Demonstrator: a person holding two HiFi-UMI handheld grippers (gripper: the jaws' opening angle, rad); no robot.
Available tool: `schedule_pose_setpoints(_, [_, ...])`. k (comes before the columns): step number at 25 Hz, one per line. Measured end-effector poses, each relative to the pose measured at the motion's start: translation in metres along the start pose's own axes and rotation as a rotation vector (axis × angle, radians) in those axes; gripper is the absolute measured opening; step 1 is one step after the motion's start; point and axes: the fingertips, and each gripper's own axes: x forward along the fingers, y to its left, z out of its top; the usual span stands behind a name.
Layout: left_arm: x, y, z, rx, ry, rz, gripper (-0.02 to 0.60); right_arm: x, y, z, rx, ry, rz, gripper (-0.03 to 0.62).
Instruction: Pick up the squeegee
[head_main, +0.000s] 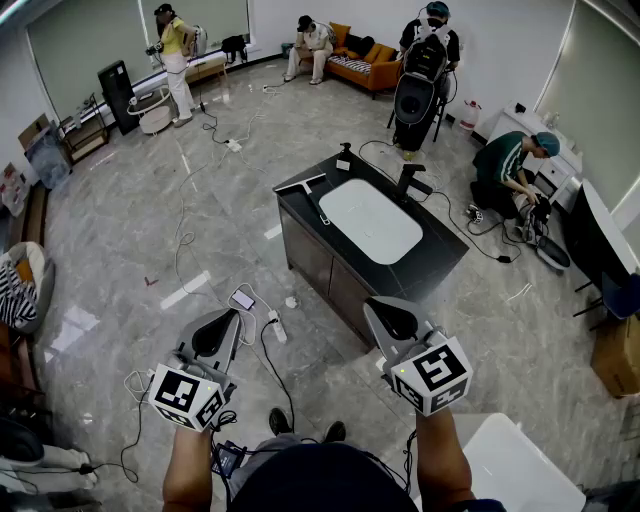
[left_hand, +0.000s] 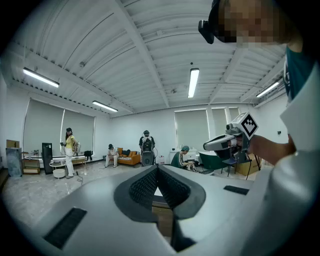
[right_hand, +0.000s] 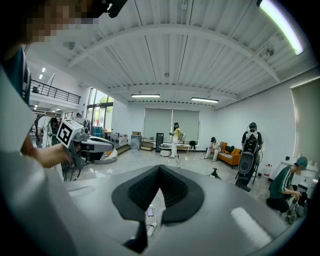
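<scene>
Reads as barely started: no contact with the squeegee (head_main: 312, 196), nothing lifted. Finds it flat on the bench (head_main: 440, 255), on the bench's left part, just beside the white sink (head_main: 370, 220), handle along the basin edge. Holds left tongs (head_main: 228, 320) and right tongs (head_main: 385, 310) on the near side of the bench, apart from it, aimed roughly level. Shows both pairs together tip to tip in the left gripper view (left_hand: 157, 170) and the right gripper view (right_hand: 159, 170), clamped on nothing. Leaves, by judgement: step up to the bench, spread one pair, close on the handle, raise. Notes a faucet (head_main: 408, 180) on the bench's far edge, and a power strip (head_main: 277, 327), a phone (head_main: 243, 299) and loose cables on the floor before the bench, likely trip hazards. Notes people beyond the bench, none blocking.
</scene>
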Motion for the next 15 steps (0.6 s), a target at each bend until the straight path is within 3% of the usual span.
schedule_pose_setpoints(8, [0.009,0.030,0.002,0.003,0.004,-0.037,0.006,0.029,0.003,0.003,0.008,0.013,-0.028,0.008])
schedule_pose_setpoints(15, [0.007,0.083,-0.007,-0.010,-0.001,-0.046,0.006,0.075,0.017,0.010,0.039,0.017,-0.030,0.009])
